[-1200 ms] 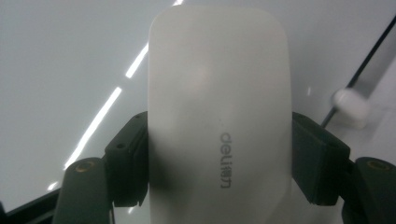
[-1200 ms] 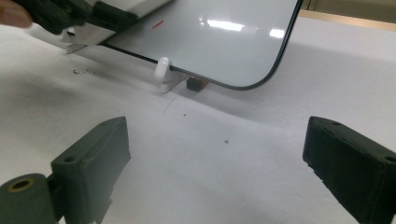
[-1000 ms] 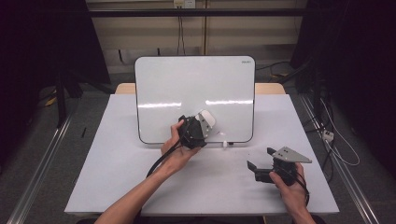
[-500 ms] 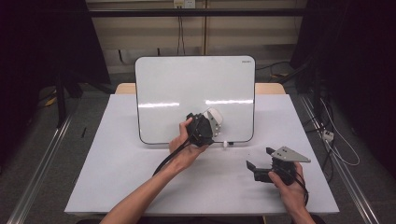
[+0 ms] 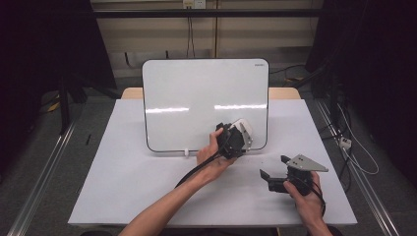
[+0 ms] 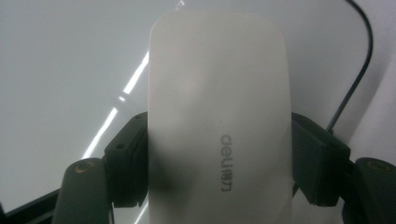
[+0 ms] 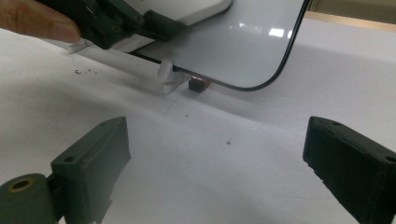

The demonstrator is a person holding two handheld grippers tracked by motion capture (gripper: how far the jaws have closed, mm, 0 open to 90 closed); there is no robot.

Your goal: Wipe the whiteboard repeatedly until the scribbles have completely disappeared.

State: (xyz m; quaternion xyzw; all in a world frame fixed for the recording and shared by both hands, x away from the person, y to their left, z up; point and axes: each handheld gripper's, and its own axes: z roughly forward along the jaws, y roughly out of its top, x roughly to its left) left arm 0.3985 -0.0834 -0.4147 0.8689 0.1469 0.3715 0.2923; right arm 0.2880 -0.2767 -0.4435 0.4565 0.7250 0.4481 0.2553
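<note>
A white whiteboard (image 5: 196, 98) stands tilted at the back of the table. My left gripper (image 5: 238, 133) is shut on a white eraser (image 5: 242, 129) and holds it against the board's lower right corner. In the left gripper view the eraser (image 6: 217, 116) is pinched between both black jaws, flat against the board (image 6: 60, 70). My right gripper (image 5: 272, 166) rests open on the table at the right, pointing left, with nothing between its jaws. The right gripper view has its own gripper (image 7: 219, 158) wide open, and beyond it the board's corner (image 7: 247, 42) and the left gripper (image 7: 116, 23).
A white sheet (image 5: 123, 187) covers the table. A white foot (image 7: 168, 74) props the board's lower edge, with a small red-and-black piece (image 7: 198, 85) beside it. Another foot (image 5: 187, 152) is at the board's bottom middle. Cables (image 5: 354, 147) lie on the floor at right.
My left gripper has slid to the right along the board's lower part with the eraser in it. The right gripper has kept still.
</note>
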